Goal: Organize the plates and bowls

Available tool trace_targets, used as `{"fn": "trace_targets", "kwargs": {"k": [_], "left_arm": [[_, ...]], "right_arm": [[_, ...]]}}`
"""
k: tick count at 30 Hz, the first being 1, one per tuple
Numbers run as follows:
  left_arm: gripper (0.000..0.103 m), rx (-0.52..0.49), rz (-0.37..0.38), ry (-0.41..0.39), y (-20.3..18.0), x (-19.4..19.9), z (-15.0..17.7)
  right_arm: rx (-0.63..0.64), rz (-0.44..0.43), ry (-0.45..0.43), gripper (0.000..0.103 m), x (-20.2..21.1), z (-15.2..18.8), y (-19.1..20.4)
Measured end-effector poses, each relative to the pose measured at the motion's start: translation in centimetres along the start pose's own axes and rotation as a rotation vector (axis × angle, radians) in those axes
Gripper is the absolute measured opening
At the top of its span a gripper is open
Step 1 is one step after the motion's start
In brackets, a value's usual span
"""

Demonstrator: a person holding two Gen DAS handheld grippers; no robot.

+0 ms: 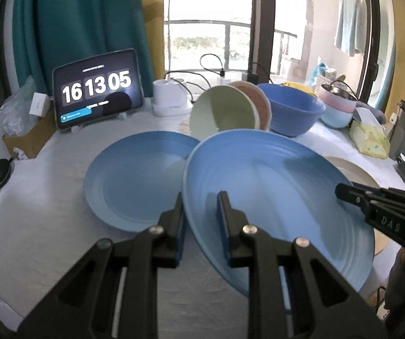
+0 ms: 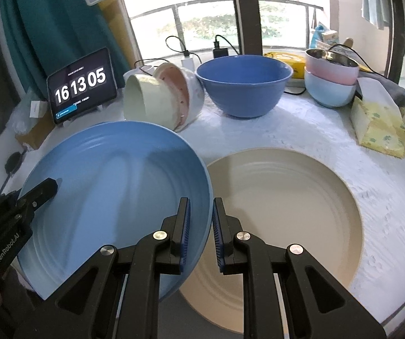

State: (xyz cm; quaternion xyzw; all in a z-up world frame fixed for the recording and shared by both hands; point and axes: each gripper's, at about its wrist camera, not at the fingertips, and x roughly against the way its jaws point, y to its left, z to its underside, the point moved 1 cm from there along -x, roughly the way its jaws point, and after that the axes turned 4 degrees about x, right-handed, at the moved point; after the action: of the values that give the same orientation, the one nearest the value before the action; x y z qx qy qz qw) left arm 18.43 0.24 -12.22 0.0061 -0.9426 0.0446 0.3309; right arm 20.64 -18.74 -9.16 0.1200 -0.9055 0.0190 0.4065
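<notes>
So far little looks sorted, judging by how the dishes lie. At the far left a tablet (image 1: 96,90) showing a clock stands against the teal curtain, and in front of it a blue plate (image 1: 134,178) lies flat on the white, slightly nubby tablecloth (image 1: 33,212). Next to it, a second blue plate (image 1: 273,197), glossy with raised concentric rings, is lifted and tilted, held from both sides: the left gripper (image 1: 201,220) has its fingers narrowly parted around the near-left rim, and the right gripper (image 2: 201,226) straddles the opposite rim the same way, though whether that one's pads actually press the rim cannot be told. Behind it a pale green bowl (image 2: 146,99) and a pink bowl (image 2: 178,93) lie nested on their sides, still to be righted. Further right a deep blue bowl (image 2: 243,84) stands upright, and a cream plate (image 2: 281,206), matte and ringed, lies flat just under the lifted plate's edge. At the far right a pink bowl sits stacked in a light blue bowl (image 2: 328,91), beside a yellow tissue box (image 2: 377,124). The plates probably still need stacking.
</notes>
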Motion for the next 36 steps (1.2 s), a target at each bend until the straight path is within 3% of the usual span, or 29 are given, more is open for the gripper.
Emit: {"fn": "trace_targets", "kwargs": {"k": [36], "left_arm": [[0.022,-0.134,0.071,0.060,-8.4,-1.8,0.7]], "right_arm": [[-0.148,0.052,-0.021,0.017,1.8,2.5,-8.8]]}}
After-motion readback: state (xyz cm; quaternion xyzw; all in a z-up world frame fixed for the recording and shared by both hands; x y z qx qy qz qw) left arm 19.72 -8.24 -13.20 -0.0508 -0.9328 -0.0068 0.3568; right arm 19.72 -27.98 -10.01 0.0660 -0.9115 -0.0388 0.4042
